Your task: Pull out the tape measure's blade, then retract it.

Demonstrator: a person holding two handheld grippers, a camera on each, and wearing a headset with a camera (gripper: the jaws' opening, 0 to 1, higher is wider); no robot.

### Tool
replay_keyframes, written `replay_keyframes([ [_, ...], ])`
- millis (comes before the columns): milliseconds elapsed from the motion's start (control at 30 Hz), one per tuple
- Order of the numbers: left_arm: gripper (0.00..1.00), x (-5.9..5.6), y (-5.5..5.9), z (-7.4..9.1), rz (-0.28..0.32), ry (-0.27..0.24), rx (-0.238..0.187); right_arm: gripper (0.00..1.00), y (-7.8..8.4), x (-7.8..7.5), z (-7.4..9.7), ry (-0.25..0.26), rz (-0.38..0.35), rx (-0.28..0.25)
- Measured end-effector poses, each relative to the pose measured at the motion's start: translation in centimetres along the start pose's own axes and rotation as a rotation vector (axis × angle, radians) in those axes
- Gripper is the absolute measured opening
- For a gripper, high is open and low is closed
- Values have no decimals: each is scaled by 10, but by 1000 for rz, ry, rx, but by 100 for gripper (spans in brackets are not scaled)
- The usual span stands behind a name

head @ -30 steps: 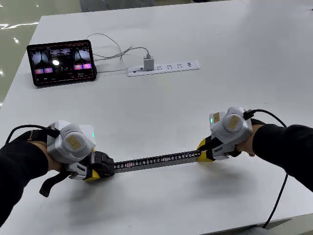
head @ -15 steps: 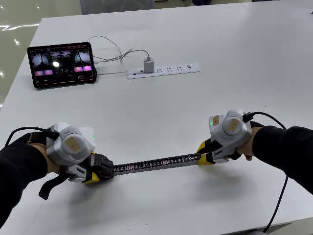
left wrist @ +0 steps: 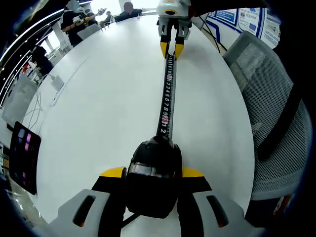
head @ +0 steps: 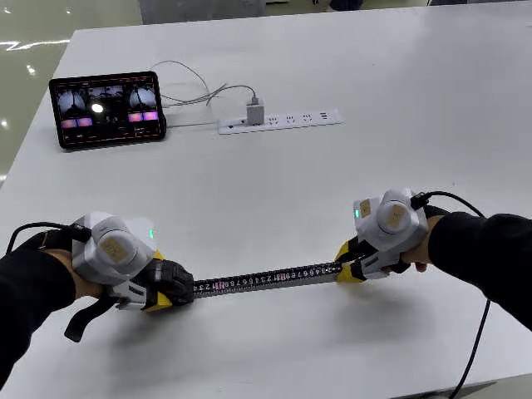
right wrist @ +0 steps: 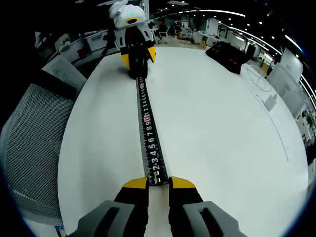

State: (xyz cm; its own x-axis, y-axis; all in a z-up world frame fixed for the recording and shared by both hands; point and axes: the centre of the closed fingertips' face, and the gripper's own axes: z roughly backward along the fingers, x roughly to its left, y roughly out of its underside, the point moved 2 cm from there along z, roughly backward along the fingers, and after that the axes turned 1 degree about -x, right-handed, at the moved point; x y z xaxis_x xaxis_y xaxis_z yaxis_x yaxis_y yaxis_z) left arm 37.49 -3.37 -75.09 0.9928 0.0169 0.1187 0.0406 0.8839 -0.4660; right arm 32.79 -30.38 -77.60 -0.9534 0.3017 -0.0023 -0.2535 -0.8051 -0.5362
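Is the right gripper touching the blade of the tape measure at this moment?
Touching. In the right gripper view, the end of the blade lies between the two yellow-tipped jaws of the right gripper, which close on it with no gap.

The blade [head: 266, 277] is black with white numerals, the table [head: 332, 166] white.

left claw [left wrist: 153, 173] grips tape measure [left wrist: 152, 192] | blade [left wrist: 166, 94] out | right claw [left wrist: 171, 50] seemingly on tip
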Motion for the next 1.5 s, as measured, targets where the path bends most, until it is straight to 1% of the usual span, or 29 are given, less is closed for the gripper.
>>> replay_keyframes([
  [200, 35, 0, 0, 1, -1, 7, 2, 12, 0, 0, 0, 10, 30, 18],
  [467, 35, 0, 0, 3, -7, 2, 0, 12, 0, 0, 1, 10, 46, 32],
  [567, 35, 2, 1, 4, 0, -1, -4, 12, 1, -1, 2, 11, 62, 44],
  [633, 35, 2, 2, 5, 4, 2, 1, 12, 2, -1, 2, 9, 66, 51],
  [833, 38, 4, 2, 9, 24, -7, 0, 14, 2, -2, 5, 11, 57, 46],
  [933, 42, 7, 1, 11, 37, -13, -9, 16, 0, -2, 6, 12, 51, 41],
  [1000, 45, 8, 2, 12, 45, -19, -13, 17, -1, -2, 7, 13, 49, 38],
  [1067, 49, 7, 1, 13, 64, -12, -18, 18, -2, -1, 8, 13, 46, 38],
  [1333, 58, 1, -3, 12, 85, 11, -38, 26, 0, 1, 8, 7, 32, 47],
  [1433, 62, -1, -4, 12, 117, 14, -46, 28, 0, 1, 8, 11, 20, 43],
  [1500, 64, -1, -5, 12, 134, 18, -51, 29, -2, -1, 9, 28, 8, 29],
])
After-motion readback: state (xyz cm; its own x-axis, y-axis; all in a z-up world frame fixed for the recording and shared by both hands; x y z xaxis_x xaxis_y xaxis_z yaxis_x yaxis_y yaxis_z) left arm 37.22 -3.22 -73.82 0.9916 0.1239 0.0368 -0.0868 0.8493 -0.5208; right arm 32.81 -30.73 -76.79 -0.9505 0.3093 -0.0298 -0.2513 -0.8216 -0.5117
